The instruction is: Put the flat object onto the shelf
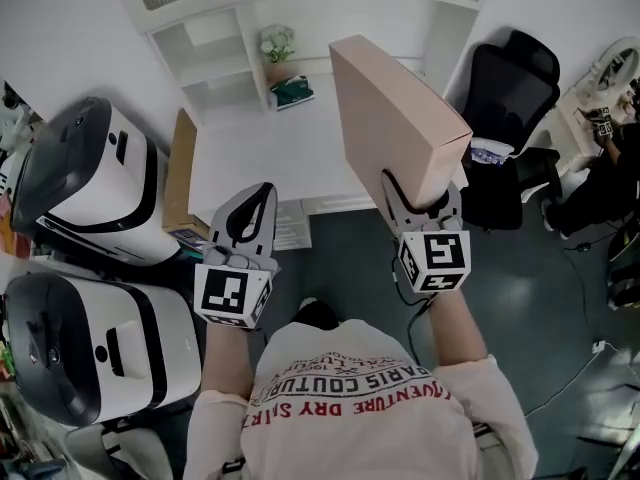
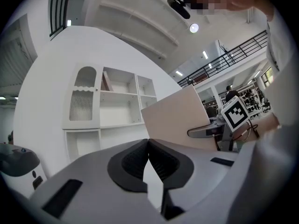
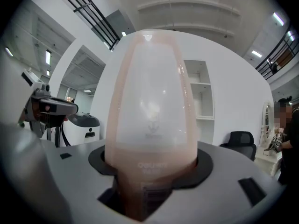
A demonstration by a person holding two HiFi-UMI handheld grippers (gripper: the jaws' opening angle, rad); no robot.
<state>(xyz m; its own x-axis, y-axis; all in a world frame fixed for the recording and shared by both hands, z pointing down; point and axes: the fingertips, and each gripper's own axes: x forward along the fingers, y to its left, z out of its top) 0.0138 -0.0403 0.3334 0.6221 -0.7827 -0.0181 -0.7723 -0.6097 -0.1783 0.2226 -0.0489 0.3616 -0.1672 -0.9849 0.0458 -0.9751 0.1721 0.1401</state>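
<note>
- Clearly, the right gripper (image 1: 420,200) has its jaws partway apart, clamped on the lower end of the flat beige box (image 1: 390,108), which it holds raised on edge in front of the white shelf unit (image 1: 250,43).
- Left gripper (image 1: 263,193): jaws pressed together, nothing between them.
- Dark grey floor (image 1: 350,258); black office chair (image 1: 512,98) at right, white machines (image 1: 95,183) at left.
- A potted plant (image 1: 277,46) sits in one shelf compartment.

The white shelf (image 1: 250,38) holds a potted plant (image 1: 277,48) and a green item (image 1: 292,91).

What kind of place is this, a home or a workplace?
Likely an office or lab: a black office chair, bulky white machines parked nearby, and a white shelf unit.
</note>
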